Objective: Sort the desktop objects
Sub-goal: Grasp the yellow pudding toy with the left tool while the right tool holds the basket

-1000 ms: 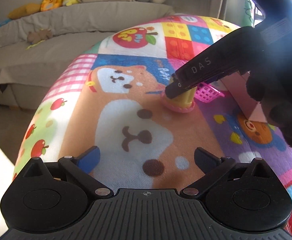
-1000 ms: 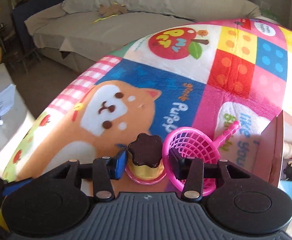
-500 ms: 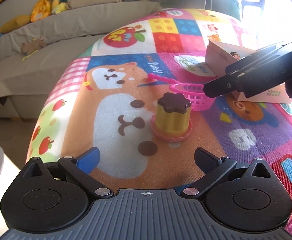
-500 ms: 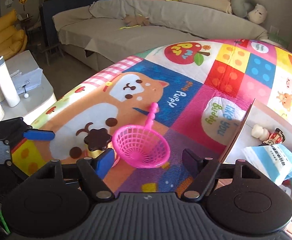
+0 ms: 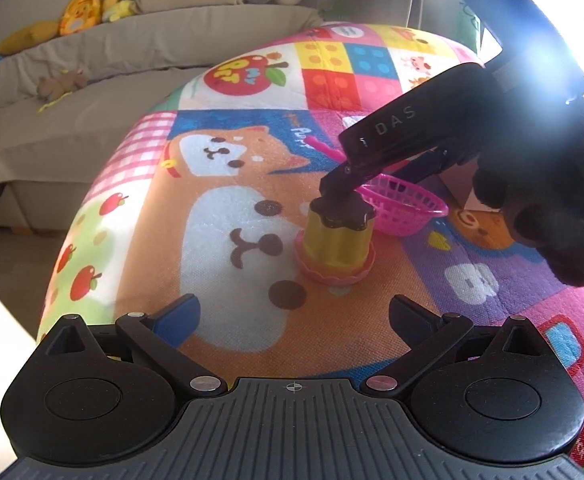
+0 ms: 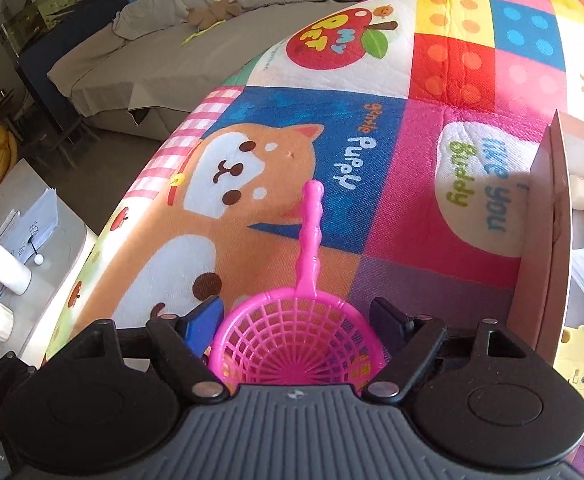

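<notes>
On the bright play mat [image 5: 228,264], the stretch ahead of the left gripper [image 5: 292,316] lies bare up to the toy pudding [image 5: 334,240], which stands upright in the middle of the path. Just behind it sits the pink toy net [image 6: 292,344], its handle pointing away toward the mat's far edge. The right gripper [image 6: 296,320] — jaws wide on either side of the net's basket, pads not pressing it — reaches in from the right, and a gloved hand [image 5: 552,200] fills that flank. A cardboard box [image 6: 548,232] walls off the right side of the mat — toys crowd its inside. Left of the pudding the mat is bare to its edge.
</notes>
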A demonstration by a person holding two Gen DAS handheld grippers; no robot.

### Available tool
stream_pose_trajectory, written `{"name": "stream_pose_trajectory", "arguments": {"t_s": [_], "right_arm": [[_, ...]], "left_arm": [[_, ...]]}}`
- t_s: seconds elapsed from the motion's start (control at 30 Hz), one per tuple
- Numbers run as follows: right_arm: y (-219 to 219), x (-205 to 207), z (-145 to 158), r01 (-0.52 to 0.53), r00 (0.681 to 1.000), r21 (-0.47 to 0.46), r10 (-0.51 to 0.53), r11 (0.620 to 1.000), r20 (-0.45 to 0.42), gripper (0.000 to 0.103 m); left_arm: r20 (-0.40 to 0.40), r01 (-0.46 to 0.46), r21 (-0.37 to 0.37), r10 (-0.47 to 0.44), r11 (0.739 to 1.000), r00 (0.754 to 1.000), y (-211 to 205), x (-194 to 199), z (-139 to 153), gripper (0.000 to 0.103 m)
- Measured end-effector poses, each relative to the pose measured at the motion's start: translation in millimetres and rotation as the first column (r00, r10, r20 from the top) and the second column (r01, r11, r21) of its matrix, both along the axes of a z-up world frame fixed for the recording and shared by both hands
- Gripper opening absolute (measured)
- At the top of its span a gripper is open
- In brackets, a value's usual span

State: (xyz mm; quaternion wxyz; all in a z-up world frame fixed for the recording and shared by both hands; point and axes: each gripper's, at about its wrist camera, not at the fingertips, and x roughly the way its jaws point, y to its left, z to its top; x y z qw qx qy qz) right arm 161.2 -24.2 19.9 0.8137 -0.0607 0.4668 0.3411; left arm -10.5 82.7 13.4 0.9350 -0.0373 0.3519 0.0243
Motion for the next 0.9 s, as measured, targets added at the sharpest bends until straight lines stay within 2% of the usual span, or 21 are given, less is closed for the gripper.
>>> {"name": "stream_pose_trajectory", "arguments": {"t_s": [0.1, 0.13, 0.17, 0.27, 0.4, 0.43, 0.5, 0.53, 0.6, 0.67, 0.77, 0.9], "right_arm": [[-17, -19, 13, -0.032, 0.998, 0.008, 0.031, 0.999, 0.061, 0.078], [-23, -26, 17, -0.049, 0.996, 0.010, 0.048, 0.999, 0.076, 0.051], [-30, -32, 22, -0.070, 0.995, 0.017, 0.068, 0.997, 0.076, 0.036], [-57, -52, 38, -0.083, 0.990, 0.050, 0.077, 0.995, 0.116, 0.036], [-89, -77, 42, -0.072, 0.982, 0.024, 0.066, 0.997, 0.175, 0.036], [-95, -82, 40, -0.062, 0.981, 0.007, 0.059, 0.998, 0.187, 0.038], [-108, -90, 35, -0.038, 0.975, -0.024, 0.043, 0.999, 0.216, 0.051], [-113, -94, 33, -0.027, 0.972, -0.035, 0.035, 0.999, 0.233, 0.061], [-119, -101, 29, -0.020, 0.961, -0.063, 0.036, 0.998, 0.273, 0.069], [-120, -109, 27, -0.032, 0.948, -0.083, 0.056, 0.996, 0.312, 0.085], [-113, -121, 25, -0.089, 0.921, -0.101, 0.120, 0.991, 0.371, 0.101], [-88, -127, 21, -0.148, 0.877, -0.151, 0.200, 0.977, 0.437, 0.101]], "left_arm": [[-0.006, 0.003, -0.003, -0.003, 1.000, 1.000, -2, 2, -1, 0.103], [-0.006, 0.007, -0.004, -0.007, 1.000, 1.000, -3, 3, -1, 0.103], [-0.006, 0.013, -0.004, -0.013, 1.000, 1.000, -4, 4, -1, 0.103], [-0.002, 0.029, 0.000, -0.029, 1.000, 1.000, -11, 10, -1, 0.103], [0.012, 0.016, 0.021, -0.016, 1.000, 1.000, -16, 26, -1, 0.103], [0.018, 0.016, 0.026, -0.017, 1.000, 1.000, -18, 31, 0, 0.103], [0.018, 0.021, 0.049, -0.022, 0.999, 1.000, -22, 41, -1, 0.103], [0.017, 0.023, 0.066, -0.024, 0.998, 1.000, -24, 44, -2, 0.103], [0.015, 0.023, 0.100, -0.025, 0.995, 1.000, -29, 48, -3, 0.103], [0.022, 0.009, 0.130, -0.012, 0.992, 1.000, -31, 48, -4, 0.103], [0.028, -0.051, 0.156, 0.047, 0.986, 0.999, -24, 46, -3, 0.103], [0.016, -0.117, 0.135, 0.115, 0.984, 0.993, -6, 41, -1, 0.103]]}}
